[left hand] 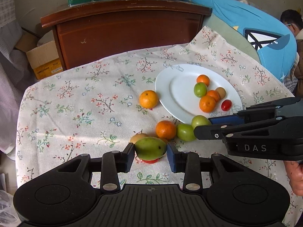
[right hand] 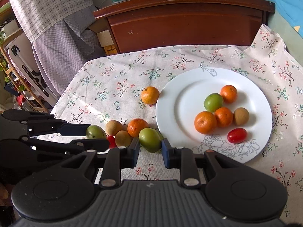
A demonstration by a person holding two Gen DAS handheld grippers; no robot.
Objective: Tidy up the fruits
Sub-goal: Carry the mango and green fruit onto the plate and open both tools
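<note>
Grippers both point down toward the counter (left hand: 56, 102). Left gripper (left hand: 151, 154) holds a green fruit (left hand: 150, 148) between its pads, just above a red tomato (left hand: 149, 161) that is mostly hidden. Right gripper (right hand: 150, 152) is narrow, clamped on another green fruit (right hand: 150, 139) beside the white plate (right hand: 170, 117). On the plate lie three oranges, one green fruit, one brown fruit and a cherry tomato (right hand: 237, 135).
</note>
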